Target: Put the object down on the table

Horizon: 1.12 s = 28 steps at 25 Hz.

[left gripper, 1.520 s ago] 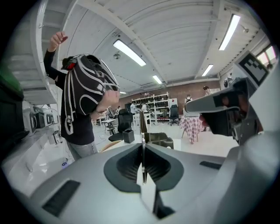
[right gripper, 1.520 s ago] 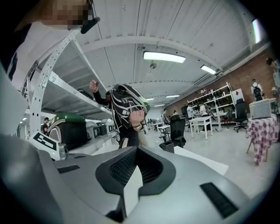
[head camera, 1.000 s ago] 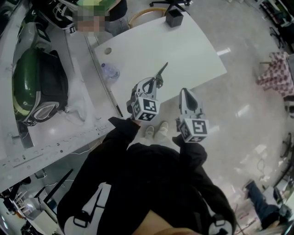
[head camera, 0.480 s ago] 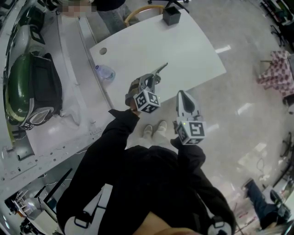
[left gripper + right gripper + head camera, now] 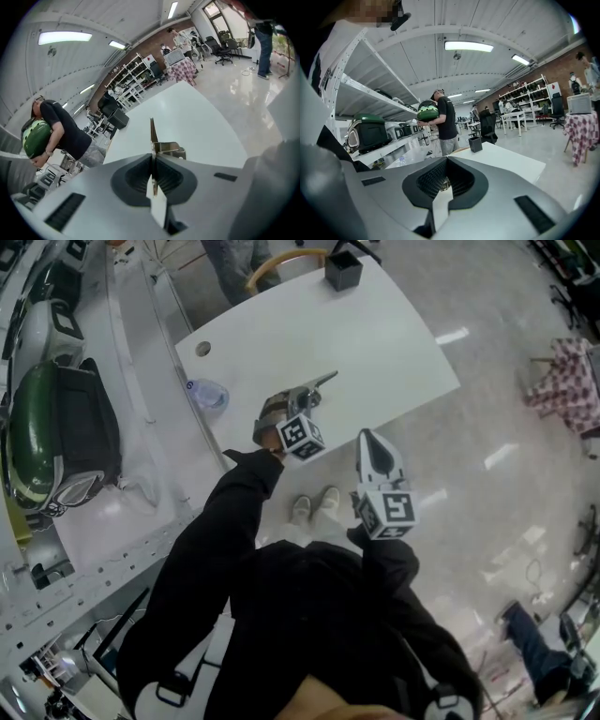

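Because the metal bracket (image 5: 153, 133) looks thin, stiff, light and slick, an edge pinch near its folded base suits it. The left gripper (image 5: 302, 401) clamps it that way above the white table (image 5: 375, 343), lower and more rolled than a second ago. The right gripper (image 5: 373, 439) is closed and empty.

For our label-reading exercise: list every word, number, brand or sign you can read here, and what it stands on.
No readable text anywhere.
Left gripper's marker cube and right gripper's marker cube: black-and-white square patterns only, no letters.
Bottle, shelf appliances: any print too small to read.
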Each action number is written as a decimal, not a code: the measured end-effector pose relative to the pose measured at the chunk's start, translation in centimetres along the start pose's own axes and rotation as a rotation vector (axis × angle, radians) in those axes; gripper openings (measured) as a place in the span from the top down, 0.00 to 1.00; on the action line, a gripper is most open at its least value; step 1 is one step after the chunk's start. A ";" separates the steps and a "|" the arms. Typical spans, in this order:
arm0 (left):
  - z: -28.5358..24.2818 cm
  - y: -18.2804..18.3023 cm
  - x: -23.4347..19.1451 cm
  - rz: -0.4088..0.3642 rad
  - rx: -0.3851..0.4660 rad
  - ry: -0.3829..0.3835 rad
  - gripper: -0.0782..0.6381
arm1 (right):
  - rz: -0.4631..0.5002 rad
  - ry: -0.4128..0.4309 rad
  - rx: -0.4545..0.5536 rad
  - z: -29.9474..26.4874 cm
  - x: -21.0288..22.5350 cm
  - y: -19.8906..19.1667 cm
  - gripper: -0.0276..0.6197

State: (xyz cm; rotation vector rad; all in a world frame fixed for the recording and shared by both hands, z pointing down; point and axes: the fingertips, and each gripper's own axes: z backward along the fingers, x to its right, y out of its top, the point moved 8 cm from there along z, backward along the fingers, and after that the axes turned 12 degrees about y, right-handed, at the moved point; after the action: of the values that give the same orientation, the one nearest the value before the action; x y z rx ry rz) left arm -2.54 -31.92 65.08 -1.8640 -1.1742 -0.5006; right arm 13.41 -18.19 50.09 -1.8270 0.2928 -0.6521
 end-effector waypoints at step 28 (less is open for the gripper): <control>-4.8 0.1 4.1 -0.242 -0.074 -0.082 0.88 | -0.026 0.005 -0.038 -0.1 0.9 -1.4 0.95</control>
State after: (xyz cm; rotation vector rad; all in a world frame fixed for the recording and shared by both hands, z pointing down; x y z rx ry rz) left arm 0.03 -33.67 70.57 -1.8288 -1.4647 -0.6131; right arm 13.93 -18.28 51.65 -1.8685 0.2871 -0.6728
